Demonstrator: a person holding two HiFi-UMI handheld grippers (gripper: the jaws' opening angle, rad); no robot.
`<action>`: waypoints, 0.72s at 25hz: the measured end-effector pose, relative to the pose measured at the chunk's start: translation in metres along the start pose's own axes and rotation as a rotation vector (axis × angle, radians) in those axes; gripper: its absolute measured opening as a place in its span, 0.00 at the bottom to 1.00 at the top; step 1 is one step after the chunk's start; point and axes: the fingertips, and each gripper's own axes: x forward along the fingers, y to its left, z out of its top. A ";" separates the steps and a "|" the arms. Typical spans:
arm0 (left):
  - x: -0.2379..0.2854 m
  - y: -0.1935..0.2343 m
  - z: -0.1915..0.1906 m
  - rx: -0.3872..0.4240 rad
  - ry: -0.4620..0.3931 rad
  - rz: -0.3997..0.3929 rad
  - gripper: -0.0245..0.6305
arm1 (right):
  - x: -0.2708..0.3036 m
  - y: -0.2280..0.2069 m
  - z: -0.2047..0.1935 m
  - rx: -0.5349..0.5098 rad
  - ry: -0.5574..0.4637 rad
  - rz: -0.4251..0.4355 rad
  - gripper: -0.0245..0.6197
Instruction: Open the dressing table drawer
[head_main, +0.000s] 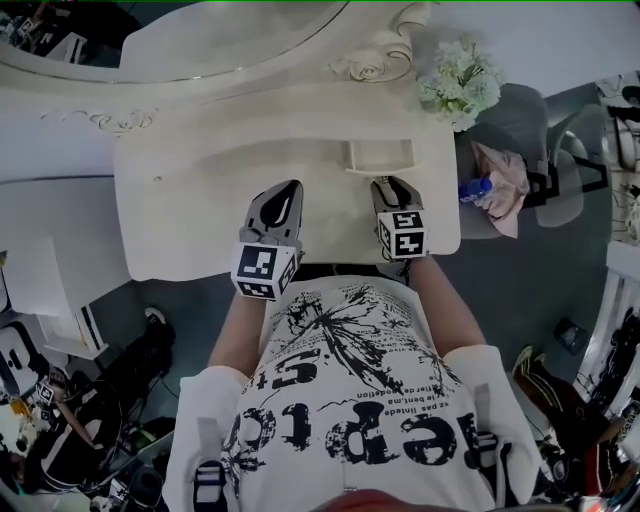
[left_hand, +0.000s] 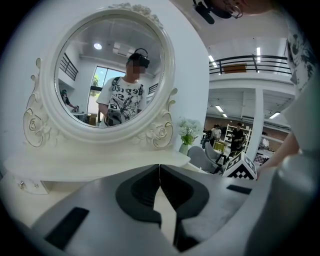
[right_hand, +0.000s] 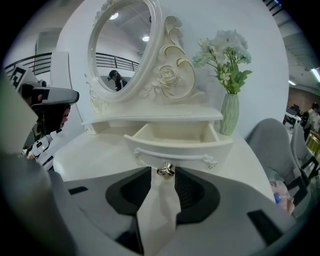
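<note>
Okay, small cream drawer (right_hand: 172, 136) stands pulled out from under the shelf (right_hand: 150, 119) at the right of the dressing table (head_main: 200, 200). It has a curved front, scroll trim and a gold knob (right_hand: 165, 170). Right gripper (right_hand: 164, 174) is released, jaws apart with the knob between the tips. Left gripper (left_hand: 159, 176) is clenched on nothing.

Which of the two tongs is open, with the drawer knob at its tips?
The right tongs: its jaws stand apart, with the gold knob of the pulled-out drawer between their tips. The left tongs is shut and empty.
</note>
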 end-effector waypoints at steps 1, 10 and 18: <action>0.000 -0.001 0.001 0.002 -0.002 -0.002 0.07 | -0.004 -0.001 0.004 -0.013 -0.009 -0.014 0.26; 0.004 -0.004 0.023 0.023 -0.049 -0.006 0.07 | -0.058 0.011 0.091 -0.022 -0.203 -0.033 0.25; 0.001 -0.008 0.057 0.065 -0.117 -0.003 0.07 | -0.098 0.012 0.159 -0.017 -0.411 -0.018 0.11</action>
